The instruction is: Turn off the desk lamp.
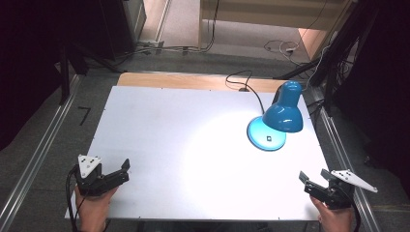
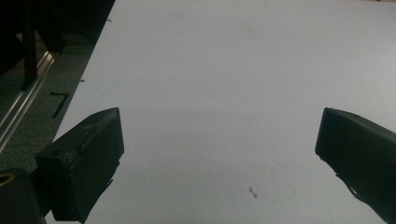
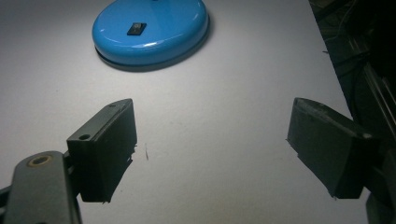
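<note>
Grippers, left gripper (image 1: 126, 170) and right gripper (image 1: 303, 180), both open and empty, near blue lamp (image 1: 281, 114).

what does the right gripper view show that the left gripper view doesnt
The right gripper view alone has the blue lamp base ahead of the jaws, with a small black switch on top of it, and the table's right edge with dark cables beyond. The left gripper view alone has the table's left edge, a metal rail on the floor and a black tape mark beside it. Both share the white table and a pair of black jaws standing wide apart with nothing between them: right gripper, left gripper.
</note>
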Tool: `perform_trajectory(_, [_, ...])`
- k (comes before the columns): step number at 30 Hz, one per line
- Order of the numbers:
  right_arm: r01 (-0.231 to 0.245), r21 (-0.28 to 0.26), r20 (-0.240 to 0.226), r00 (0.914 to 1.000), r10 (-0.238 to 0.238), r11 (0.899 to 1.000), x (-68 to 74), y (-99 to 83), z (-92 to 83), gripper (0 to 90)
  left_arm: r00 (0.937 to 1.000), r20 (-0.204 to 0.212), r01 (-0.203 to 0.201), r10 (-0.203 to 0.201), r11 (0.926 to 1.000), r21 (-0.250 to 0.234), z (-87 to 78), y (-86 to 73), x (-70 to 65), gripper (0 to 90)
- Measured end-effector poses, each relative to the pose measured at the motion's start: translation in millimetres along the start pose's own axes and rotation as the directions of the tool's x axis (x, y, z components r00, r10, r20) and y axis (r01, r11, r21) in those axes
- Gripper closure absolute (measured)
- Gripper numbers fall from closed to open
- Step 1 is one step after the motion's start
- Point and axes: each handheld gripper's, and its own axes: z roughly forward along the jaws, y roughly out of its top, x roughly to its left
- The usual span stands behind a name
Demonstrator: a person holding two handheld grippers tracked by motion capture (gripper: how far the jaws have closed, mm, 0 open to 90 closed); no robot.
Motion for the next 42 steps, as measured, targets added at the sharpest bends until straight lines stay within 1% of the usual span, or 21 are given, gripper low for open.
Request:
perform_trajectory(4, [0.006,-0.003,-0.002,1.0,-0.006,1.0,0.9,0.5,0.1,14.3,1.0,-0.002,0.006,-0.006,1.0,-0.002,0.2,-0.5,0.8,1.9])
perform_trajectory(10, [0.014,-0.003,-0.004,0.9999,-0.014,1.0,2.6,1.7,2.6,14.3,0.9999,-0.012,0.004,-0.004,0.9999,-0.01,-0.6,-0.6,-1.0,1.9])
perform_trajectory(13, [0.016,0.0,-0.012,0.9998,-0.016,1.0,6.6,4.0,5.3,14.3,0.9999,-0.013,0.004,-0.004,0.9999,-0.016,-0.8,-0.8,-1.6,1.9])
perform_trajectory(15, [0.018,0.001,-0.014,0.9997,-0.018,1.0,7.6,4.6,6.2,14.3,0.9999,-0.016,0.003,-0.003,0.9999,-0.012,-0.4,-1.1,-1.6,1.9])
perform_trajectory(16, [0.027,0.0,-0.013,0.9996,-0.027,1.0,9.2,5.6,8.2,14.3,0.9999,-0.017,0.003,-0.003,1.0,-0.009,-0.1,-1.2,-1.5,1.9])
perform_trajectory(21, [0.027,0.001,-0.014,0.9995,-0.027,1.0,11.7,7.2,10.5,14.3,0.9998,-0.012,0.015,-0.015,0.9998,-0.009,-0.4,-1.6,-0.3,2.0])
perform_trajectory(23, [0.03,0.001,-0.012,0.9995,-0.03,1.0,12.1,7.6,11.3,14.3,0.9998,-0.013,0.018,-0.018,0.9998,0.0,0.3,-1.9,0.4,2.1])
perform_trajectory(26, [0.032,-0.001,-0.011,0.9994,-0.032,0.999,12.8,8.6,13.0,14.3,0.999,-0.006,0.044,-0.044,0.999,0.009,2.3,-2.9,2.7,2.1])
perform_trajectory(29, [0.036,0.001,-0.012,0.9993,-0.036,0.999,13.7,9.0,13.9,14.3,0.9989,-0.006,0.046,-0.046,0.9989,0.009,2.2,-2.8,4.3,2.4])
perform_trajectory(30, [0.045,0.003,-0.01,0.999,-0.045,0.999,14.3,9.0,15.3,14.3,0.9989,-0.009,0.047,-0.047,0.9988,0.01,2.8,-3.1,4.2,2.5])
perform_trajectory(32, [0.038,0.006,-0.013,0.9992,-0.038,0.999,15.0,9.6,16.1,14.3,0.999,-0.013,0.043,-0.043,0.9989,0.019,3.5,-3.3,4.0,2.5])
perform_trajectory(35, [0.045,-0.001,-0.014,0.9989,-0.045,0.999,15.6,11.3,17.7,14.3,0.9989,-0.014,0.045,-0.044,0.9989,0.013,3.2,-3.3,3.7,2.5])
perform_trajectory(42, [0.053,0.005,-0.015,0.9985,-0.053,0.999,19.1,14.3,22.5,14.3,0.9986,-0.017,0.049,-0.049,0.9987,0.014,3.3,-3.4,4.8,2.5])
